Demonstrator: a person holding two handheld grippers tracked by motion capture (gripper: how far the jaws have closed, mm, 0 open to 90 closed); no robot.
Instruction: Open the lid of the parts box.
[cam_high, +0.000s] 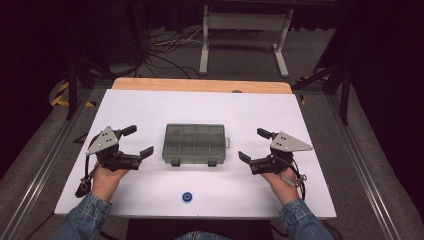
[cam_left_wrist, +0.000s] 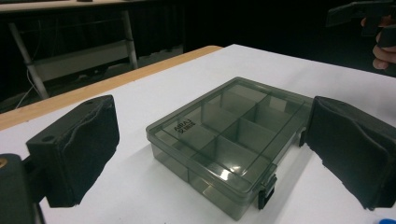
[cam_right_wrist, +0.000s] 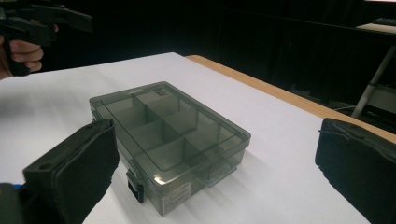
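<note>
A smoky translucent compartment box (cam_high: 194, 143) lies closed on the white table (cam_high: 150, 107), its two black latches facing the person. Its dividers show through the lid (cam_left_wrist: 233, 130) (cam_right_wrist: 168, 126). My left gripper (cam_high: 138, 142) hovers to the left of the box, open and holding nothing. To the right of the box my right gripper (cam_high: 255, 145) is open as well and holds nothing. Both point inward at the box without touching it. A small blue round piece (cam_high: 188, 197) lies near the front edge.
A wooden strip (cam_high: 200, 85) runs along the table's far edge. Beyond it are a white stand (cam_high: 240, 30) and loose cables on the floor. Metal rails flank the table on both sides.
</note>
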